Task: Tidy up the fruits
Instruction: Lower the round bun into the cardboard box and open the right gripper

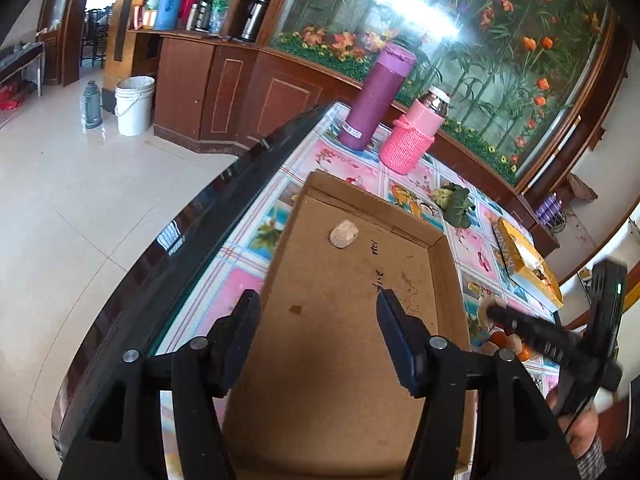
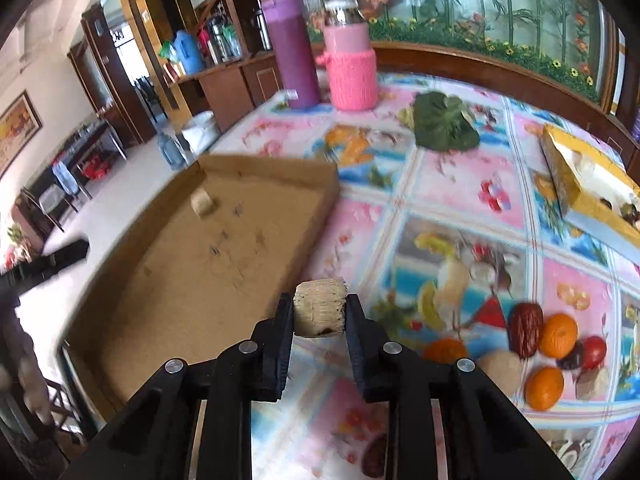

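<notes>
A shallow cardboard tray [image 1: 340, 360] lies on the flowered tablecloth with one beige chunk [image 1: 343, 233] near its far end. My left gripper [image 1: 318, 300] hangs open over the tray with nothing between its fingers. My right gripper [image 2: 319, 304] is shut on a second beige, ridged chunk [image 2: 320, 314], held just past the tray's [image 2: 180, 280] right wall. To its right lies a loose pile of fruit: a red date [image 2: 526, 330], two small oranges [image 2: 558, 335], a red round fruit [image 2: 594, 352] and a pale nut [image 2: 500, 364]. The right gripper [image 1: 496, 314] also shows at the left wrist view's right edge.
A purple flask [image 1: 376, 96] and a pink knitted bottle [image 1: 412, 136] stand at the table's far end. A green leafy item [image 2: 444, 122] and a yellow box [image 2: 588, 184] lie at the back right. The table's dark edge [image 1: 224, 208] runs left of the tray, tiled floor beyond.
</notes>
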Motion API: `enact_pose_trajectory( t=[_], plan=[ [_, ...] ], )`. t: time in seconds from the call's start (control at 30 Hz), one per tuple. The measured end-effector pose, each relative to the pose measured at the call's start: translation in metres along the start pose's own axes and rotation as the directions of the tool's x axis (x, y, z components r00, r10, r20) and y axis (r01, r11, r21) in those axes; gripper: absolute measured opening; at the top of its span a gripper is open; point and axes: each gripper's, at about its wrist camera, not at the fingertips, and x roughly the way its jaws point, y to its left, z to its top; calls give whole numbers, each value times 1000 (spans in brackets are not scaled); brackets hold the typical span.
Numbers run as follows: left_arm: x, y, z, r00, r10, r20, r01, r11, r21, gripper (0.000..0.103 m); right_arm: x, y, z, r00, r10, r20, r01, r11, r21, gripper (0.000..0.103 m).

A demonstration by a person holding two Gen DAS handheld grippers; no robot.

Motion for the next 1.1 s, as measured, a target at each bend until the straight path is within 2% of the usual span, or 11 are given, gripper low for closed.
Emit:
enact_pose_trajectory(
  t=[0.17,0.33,0.5,0.57,0.67,0.8,0.87,0.9,1.0,1.07,1.1],
  plan=[
    [-16,10,-18,999,13,31,-12,999,-38,64,30,35,46,996,87,-33,-87,996,-11,28],
    [-25,17,-30,999,44,32,-44,999,-27,64,95,64,70,990,22,-136,-29,998,-47,27],
    [-33,29,-32,997,70,44,-68,997,-49,64,114,67,69,988,-3,-153,-5,999,-49,29],
    [-35,33,-32,996,74,49,-71,995,-65,64,108,63,70,991,2,-133,-5,1000,-28,43],
    [-40,33,-34,995,85,57,-80,994,-74,64,85,55,72,997,34,-72,-33,999,10,53],
    [-49,24,-38,993,94,74,-90,994,-57,64,18,45,70,999,1,54,0,1000,-24,62],
    [-53,19,-39,993,91,78,-87,995,-51,65,-25,32,64,990,-31,134,36,999,-36,76],
    [-54,14,-40,993,89,81,-86,995,-44,65,-45,25,60,984,-49,171,55,998,-35,80],
    [-57,-2,-44,993,80,86,-80,997,-14,68,-111,0,40,942,-148,301,161,987,-21,93],
    [-55,-19,-47,995,63,78,-64,998,13,68,-145,-17,22,901,-226,371,245,969,-5,103],
    [-53,-29,-50,996,48,71,-50,998,31,68,-159,-28,10,880,-262,397,283,959,5,103]
  ],
)
